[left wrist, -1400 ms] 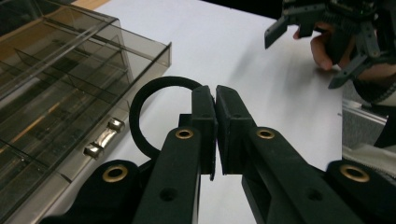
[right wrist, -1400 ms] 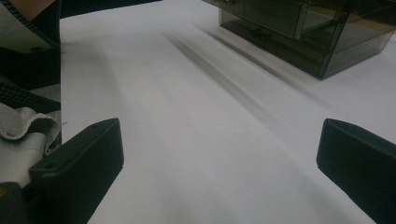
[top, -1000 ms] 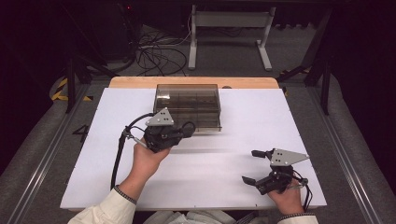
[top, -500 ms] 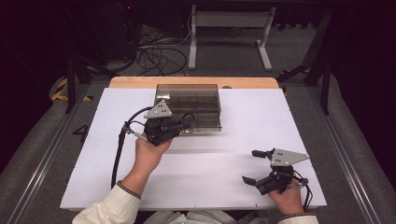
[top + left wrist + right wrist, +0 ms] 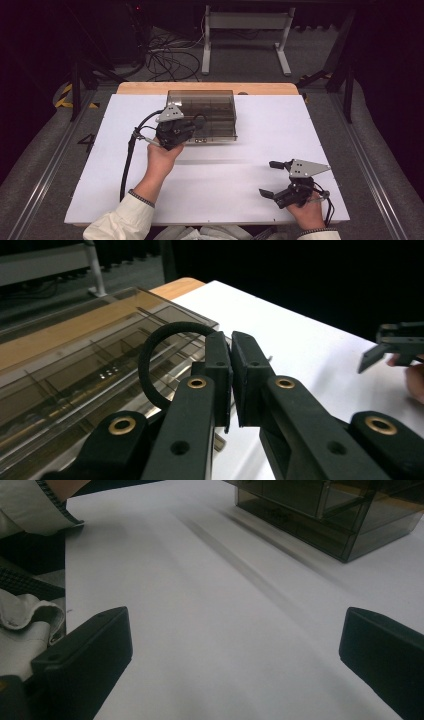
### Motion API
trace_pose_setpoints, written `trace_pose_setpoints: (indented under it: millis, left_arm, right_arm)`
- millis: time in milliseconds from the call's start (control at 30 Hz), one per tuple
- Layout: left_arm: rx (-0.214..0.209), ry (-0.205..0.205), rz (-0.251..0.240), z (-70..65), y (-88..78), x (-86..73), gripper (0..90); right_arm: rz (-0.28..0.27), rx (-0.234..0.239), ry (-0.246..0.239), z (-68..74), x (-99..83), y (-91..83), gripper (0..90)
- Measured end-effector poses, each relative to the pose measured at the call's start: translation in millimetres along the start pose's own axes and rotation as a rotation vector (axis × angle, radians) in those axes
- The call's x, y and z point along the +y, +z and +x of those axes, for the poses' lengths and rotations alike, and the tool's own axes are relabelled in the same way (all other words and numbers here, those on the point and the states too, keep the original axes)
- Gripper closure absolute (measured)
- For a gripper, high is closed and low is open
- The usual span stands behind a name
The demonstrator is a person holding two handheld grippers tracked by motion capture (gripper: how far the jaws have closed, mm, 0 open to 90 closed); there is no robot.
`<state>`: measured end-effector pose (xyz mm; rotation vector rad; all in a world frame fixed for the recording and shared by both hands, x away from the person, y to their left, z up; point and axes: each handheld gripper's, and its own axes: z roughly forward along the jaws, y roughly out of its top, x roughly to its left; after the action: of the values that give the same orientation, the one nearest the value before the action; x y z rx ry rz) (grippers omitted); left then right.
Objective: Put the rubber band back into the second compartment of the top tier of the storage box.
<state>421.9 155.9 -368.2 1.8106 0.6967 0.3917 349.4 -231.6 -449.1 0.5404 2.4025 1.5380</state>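
Left claw (image 5: pixel 231 360): jaws pressed together on a black loop (image 5: pixel 155 360), a thin band that curls out to one side of the pads; it hangs just above the near front edge of the box.
Black loop: pinched at one end, the rest arching free over the clear lid.
Box (image 5: pixel 207 112): smoky, see-through, with dividers inside; sits at the far middle of the white desk (image 5: pixel 250 175).
Right claw (image 5: pixel 274 179): jaws wide apart, holding nothing, low over the desk's near right part, well apart from the box.

We are holding our left gripper (image 5: pixel 192 131) forward, jaws pressing together; our right gripper (image 5: pixel 266 178) is resting nearer us, jaws standing wide apart, fingertips pointing leftward.
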Motion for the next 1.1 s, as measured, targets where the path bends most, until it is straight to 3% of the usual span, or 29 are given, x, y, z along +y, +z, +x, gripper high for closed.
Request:
trace_pose_setpoints:
  millis: [233, 400, 600, 700, 833, 967, 1100]
  left_arm:
    - [0.069, 0.005, 0.005, 4.4, 7.2, -2.6, 86.1]
    - [0.087, -0.012, 0.006, 9.4, 9.0, -3.6, 86.1]
    - [0.088, -0.024, 0.003, 10.2, 8.8, -4.0, 86.1]
    - [0.092, -0.009, 0.013, 11.6, 9.5, -4.6, 86.1]
    - [0.074, -0.019, 0.013, 11.7, 11.9, -6.8, 86.1]
    - [0.080, 0.017, 0.022, 10.5, 14.5, -8.5, 86.0]
    - [0.051, 0.017, 0.048, 10.0, 17.7, -11.7, 86.0]
  right_arm:
    - [-0.002, 0.000, 0.001, -0.1, -0.1, -0.9, 1.4]
    - [-0.004, -0.001, 0.001, 0.2, -0.1, -1.3, 1.4]
    - [-0.003, 0.000, 0.001, 0.1, -0.2, -0.8, 1.4]
    - [-0.005, 0.000, 0.001, 0.4, -0.1, -1.1, 1.4]
    - [-0.003, 0.000, 0.001, 0.3, -0.2, -1.0, 1.4]
    - [-0.002, 0.000, 0.000, 0.2, -0.3, -1.0, 1.4]
    - [-0.003, -0.001, -0.001, 0.3, -0.3, -1.6, 1.4]
